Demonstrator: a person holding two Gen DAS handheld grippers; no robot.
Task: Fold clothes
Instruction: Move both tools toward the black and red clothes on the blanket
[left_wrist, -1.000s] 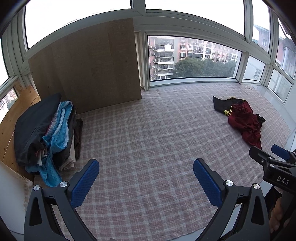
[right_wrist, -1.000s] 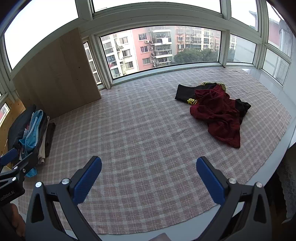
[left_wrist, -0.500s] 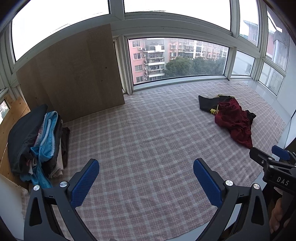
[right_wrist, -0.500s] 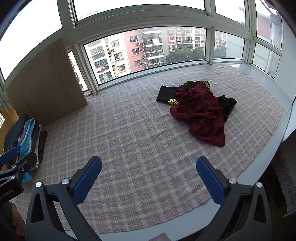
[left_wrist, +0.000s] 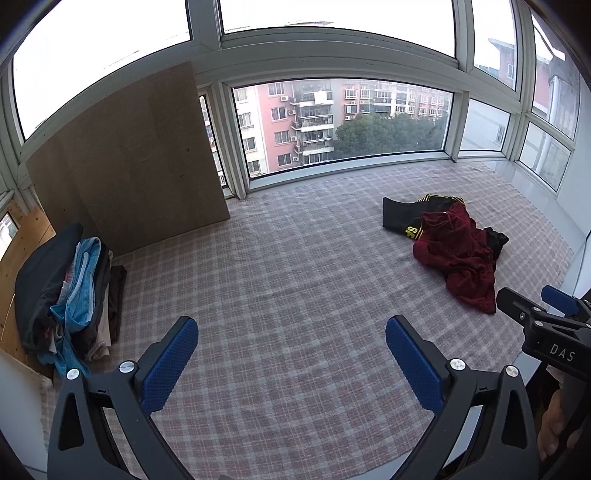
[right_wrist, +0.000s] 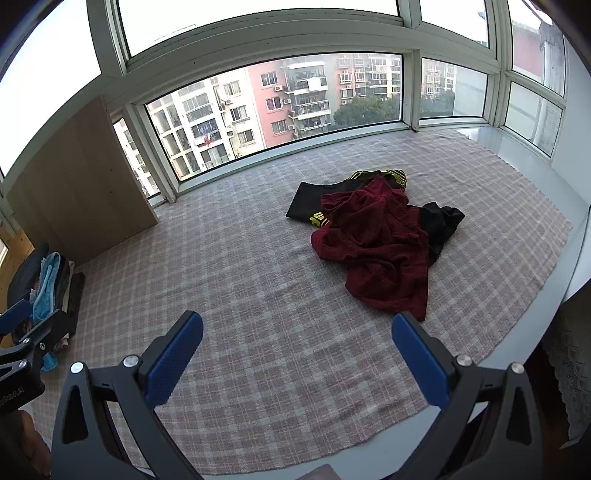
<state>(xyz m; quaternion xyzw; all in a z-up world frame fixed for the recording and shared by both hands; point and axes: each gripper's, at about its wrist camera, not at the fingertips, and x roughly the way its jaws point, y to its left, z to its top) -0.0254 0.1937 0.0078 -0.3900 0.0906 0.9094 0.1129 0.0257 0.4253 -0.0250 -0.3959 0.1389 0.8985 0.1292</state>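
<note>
- Maroon garment (right_wrist: 380, 251) lies crumpled on a checked cloth (right_wrist: 258, 295), atop black shorts (right_wrist: 314, 203), at one o'clock.
- Left gripper (left_wrist: 291, 350) and right gripper (right_wrist: 297, 350) hover, fingers spread wide, empty.
- Folded clothes pile (left_wrist: 70, 291) sits at nine o'clock.

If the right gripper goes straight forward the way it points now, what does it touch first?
Probably the checked cloth: the open right gripper looks down onto bare cloth, holding nothing. The red garment lies right of that line, so it would likely be missed, though depth is hard to judge.
</note>
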